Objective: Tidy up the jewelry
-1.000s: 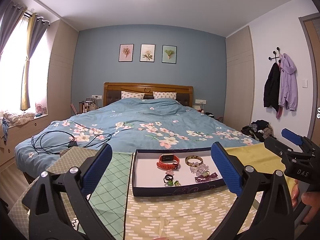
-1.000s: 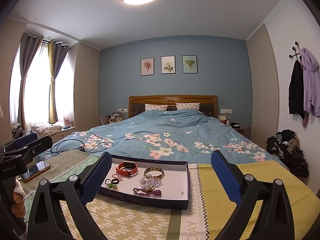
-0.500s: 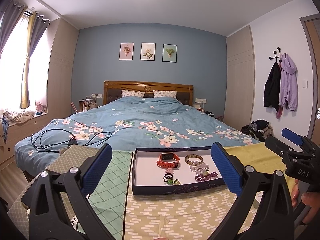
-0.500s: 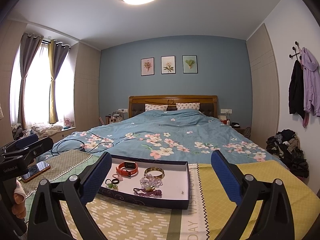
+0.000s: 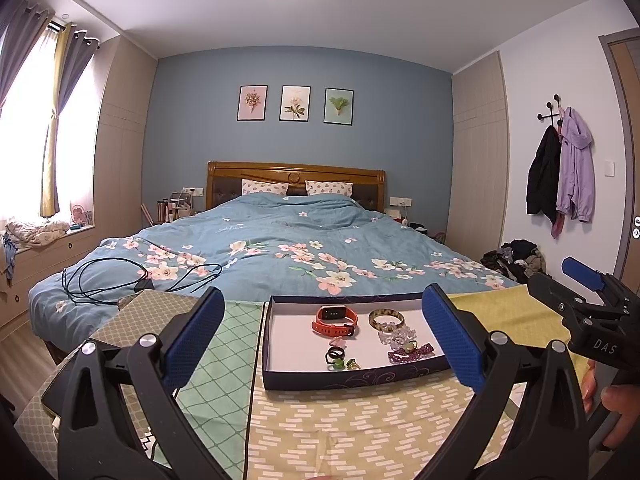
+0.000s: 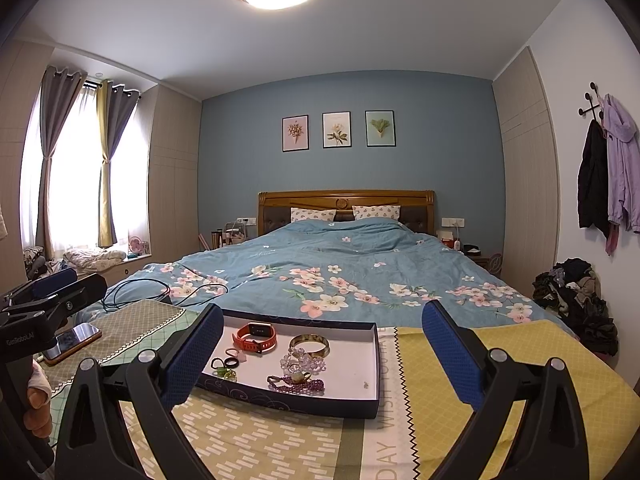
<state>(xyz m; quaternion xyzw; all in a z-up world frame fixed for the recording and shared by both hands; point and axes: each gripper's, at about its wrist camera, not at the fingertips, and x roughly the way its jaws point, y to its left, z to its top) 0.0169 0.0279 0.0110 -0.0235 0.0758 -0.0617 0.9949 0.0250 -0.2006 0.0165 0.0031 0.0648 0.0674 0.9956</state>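
Note:
A shallow dark blue tray (image 5: 280, 378) with a white floor stands on a patterned cloth. In it lie an orange watch (image 5: 334, 319), a gold bangle (image 5: 386, 317), clear beads (image 5: 396, 334), a purple bead bracelet (image 5: 412, 353), dark rings (image 5: 334, 354) and small green pieces. The tray (image 6: 360, 406) shows in the right wrist view with the watch (image 6: 256, 337) and bangle (image 6: 309, 345). My left gripper (image 5: 320, 334) is open and empty, just short of the tray. My right gripper (image 6: 322, 350) is open and empty, at the tray's right front.
A bed with a blue floral duvet (image 5: 280, 240) lies behind the cloths. A black cable (image 5: 104, 280) lies on its left side. A phone (image 6: 72, 342) rests on the left cloth. Clothes are piled on the floor (image 6: 576, 300) at right.
The left wrist view has drifted slightly, so the tray sits a little higher and nearer. The right wrist view is nearly still. Both grippers stay open.

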